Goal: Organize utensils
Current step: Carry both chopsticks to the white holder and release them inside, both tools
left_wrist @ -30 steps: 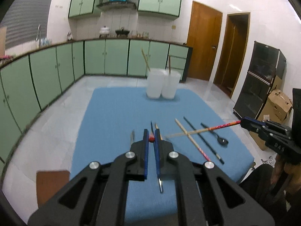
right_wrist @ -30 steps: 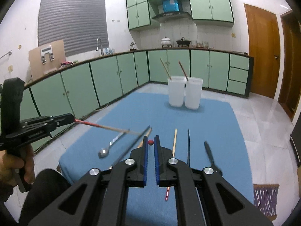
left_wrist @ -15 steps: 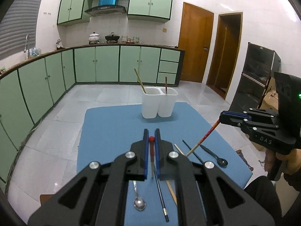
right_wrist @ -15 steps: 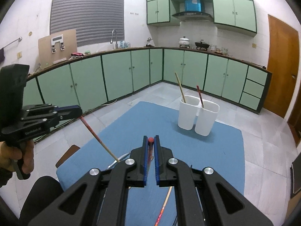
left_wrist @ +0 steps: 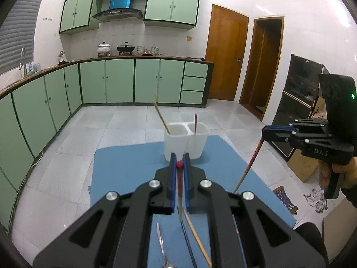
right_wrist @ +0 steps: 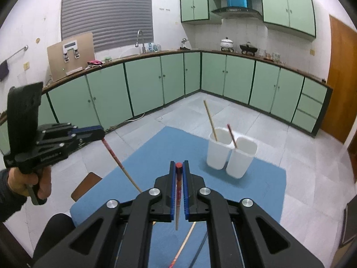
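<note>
Above the mat (left_wrist: 125,169), both chopsticks now lifted higher, near-vertical.

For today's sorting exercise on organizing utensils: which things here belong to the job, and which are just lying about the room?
Part of the job:
- left gripper and right gripper, each shut on a red-topped chopstick
- white two-compartment holder
- spoon on the blue mat

Just lying about:
- pots
- cardboard box
- tap
</note>
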A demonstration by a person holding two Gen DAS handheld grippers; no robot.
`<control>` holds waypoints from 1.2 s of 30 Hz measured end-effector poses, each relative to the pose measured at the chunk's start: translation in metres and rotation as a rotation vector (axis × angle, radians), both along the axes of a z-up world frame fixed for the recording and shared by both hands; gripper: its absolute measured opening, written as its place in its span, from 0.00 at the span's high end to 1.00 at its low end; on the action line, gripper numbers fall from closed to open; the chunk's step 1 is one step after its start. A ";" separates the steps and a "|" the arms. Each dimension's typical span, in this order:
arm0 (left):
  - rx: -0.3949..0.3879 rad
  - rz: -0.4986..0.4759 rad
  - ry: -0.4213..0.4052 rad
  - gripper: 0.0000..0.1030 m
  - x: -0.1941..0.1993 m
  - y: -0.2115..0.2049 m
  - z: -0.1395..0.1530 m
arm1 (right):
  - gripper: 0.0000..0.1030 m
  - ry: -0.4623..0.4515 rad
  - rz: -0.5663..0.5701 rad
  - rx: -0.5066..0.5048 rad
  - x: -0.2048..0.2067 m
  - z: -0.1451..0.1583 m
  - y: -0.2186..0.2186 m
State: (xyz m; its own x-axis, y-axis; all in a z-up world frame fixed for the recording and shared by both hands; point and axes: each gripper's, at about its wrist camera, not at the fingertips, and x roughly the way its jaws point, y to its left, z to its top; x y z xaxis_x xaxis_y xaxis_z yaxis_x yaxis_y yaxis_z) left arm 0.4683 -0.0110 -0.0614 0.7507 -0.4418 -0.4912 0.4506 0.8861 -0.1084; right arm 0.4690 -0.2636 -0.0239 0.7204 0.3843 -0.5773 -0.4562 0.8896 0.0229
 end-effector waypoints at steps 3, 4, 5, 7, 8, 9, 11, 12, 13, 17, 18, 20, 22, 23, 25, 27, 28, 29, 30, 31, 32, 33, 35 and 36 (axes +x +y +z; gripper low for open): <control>-0.003 -0.008 -0.023 0.95 0.018 -0.010 0.020 | 0.94 -0.016 -0.015 -0.016 0.016 0.014 -0.003; -0.005 -0.010 -0.030 0.95 0.024 -0.013 0.025 | 0.94 -0.020 -0.023 -0.016 0.023 0.020 -0.005; -0.010 -0.013 -0.041 0.95 0.031 -0.017 0.034 | 0.94 -0.023 -0.028 -0.014 0.028 0.025 -0.007; -0.014 -0.016 -0.067 0.95 0.044 -0.025 0.050 | 0.94 -0.038 -0.047 -0.012 0.044 0.042 -0.014; -0.019 -0.019 -0.080 0.95 0.051 -0.030 0.059 | 0.94 -0.048 -0.054 -0.014 0.049 0.049 -0.016; -0.019 -0.020 -0.094 0.95 0.058 -0.035 0.068 | 0.94 -0.059 -0.065 -0.014 0.058 0.058 -0.019; -0.017 -0.022 -0.114 0.95 0.074 -0.046 0.082 | 0.94 -0.082 -0.087 -0.017 0.074 0.074 -0.025; -0.015 -0.020 -0.123 0.95 0.084 -0.053 0.088 | 0.94 -0.097 -0.101 -0.020 0.086 0.083 -0.028; -0.014 -0.016 -0.129 0.95 0.092 -0.058 0.094 | 0.94 -0.104 -0.113 -0.017 0.095 0.090 -0.031; -0.004 0.002 -0.157 0.95 0.130 -0.080 0.105 | 0.94 -0.134 -0.155 -0.016 0.136 0.105 -0.043; -0.013 0.006 -0.154 0.95 0.143 -0.086 0.105 | 0.94 -0.142 -0.166 -0.023 0.149 0.106 -0.045; -0.016 0.013 -0.158 0.95 0.158 -0.096 0.106 | 0.94 -0.140 -0.182 -0.030 0.169 0.101 -0.050; -0.016 0.015 -0.160 0.95 0.177 -0.107 0.103 | 0.94 -0.129 -0.193 -0.036 0.186 0.093 -0.054; -0.014 0.017 -0.159 0.95 0.184 -0.113 0.100 | 0.94 -0.125 -0.198 -0.041 0.193 0.087 -0.056; -0.009 0.015 -0.151 0.95 0.199 -0.123 0.090 | 0.94 -0.100 -0.209 -0.041 0.210 0.070 -0.063; -0.003 0.017 -0.136 0.95 0.213 -0.134 0.073 | 0.94 -0.075 -0.221 -0.037 0.224 0.050 -0.069; -0.001 0.015 -0.123 0.95 0.219 -0.136 0.066 | 0.94 -0.059 -0.225 -0.032 0.229 0.039 -0.072; 0.003 0.016 -0.109 0.95 0.224 -0.139 0.055 | 0.94 -0.041 -0.229 -0.027 0.234 0.026 -0.074; 0.006 0.019 -0.098 0.95 0.229 -0.142 0.044 | 0.94 -0.028 -0.229 -0.026 0.238 0.018 -0.076; 0.011 0.021 -0.086 0.95 0.233 -0.143 0.034 | 0.94 -0.014 -0.229 -0.025 0.241 0.008 -0.077; 0.014 0.024 -0.074 0.95 0.235 -0.143 0.025 | 0.94 -0.002 -0.226 -0.026 0.242 -0.001 -0.077; 0.020 0.025 -0.059 0.95 0.238 -0.143 0.016 | 0.94 0.008 -0.222 -0.027 0.242 -0.008 -0.078; 0.028 0.031 -0.037 0.95 0.242 -0.140 0.003 | 0.93 0.022 -0.222 -0.024 0.241 -0.019 -0.079; 0.028 0.034 -0.026 0.95 0.242 -0.137 -0.002 | 0.92 0.030 -0.224 -0.019 0.239 -0.023 -0.080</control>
State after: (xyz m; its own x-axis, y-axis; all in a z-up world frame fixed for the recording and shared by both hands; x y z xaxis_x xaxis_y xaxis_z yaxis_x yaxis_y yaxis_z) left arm 0.7108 -0.1479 -0.0638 0.7777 -0.4018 -0.4835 0.4222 0.9036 -0.0719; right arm 0.7084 -0.3438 -0.0470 0.7690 0.2052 -0.6055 -0.2464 0.9690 0.0154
